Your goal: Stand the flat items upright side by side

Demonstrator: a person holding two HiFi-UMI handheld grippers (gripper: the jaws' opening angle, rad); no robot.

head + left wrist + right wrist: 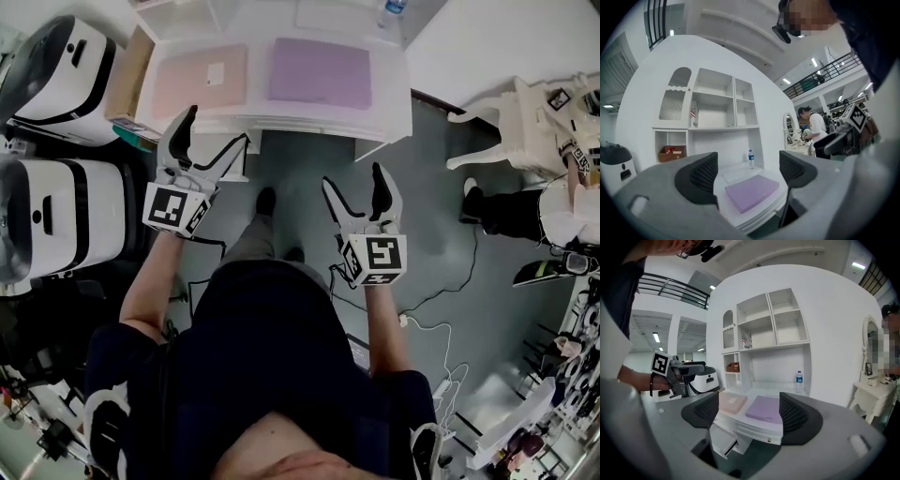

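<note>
AT THE DESK: I face the white desk (281, 120) with both tools raised and nothing in either. The pink flat item (200, 80) lies at my 11 o'clock and the purple flat item (320, 72) at 12. Both are flat on the desktop, side by side with a strip of bare surface between them, and neither is stood up yet.

I hold the left gripper (217, 127) with its jaws spread wide and empty. It sits at the desk's front edge, just short of the pink item, and its own camera frames the purple one in the gap. The right gripper (353, 178) is also spread wide and empty, and hangs further back over the floor at 6 o'clock from the purple item. Both items show between its jaws, well apart from the pads.

I judge the wide spread to be readiness: each item lies flat, so a jaw must catch an edge to tip it up. A water bottle (394, 7) stands at 1 o'clock, clear of both.
</note>
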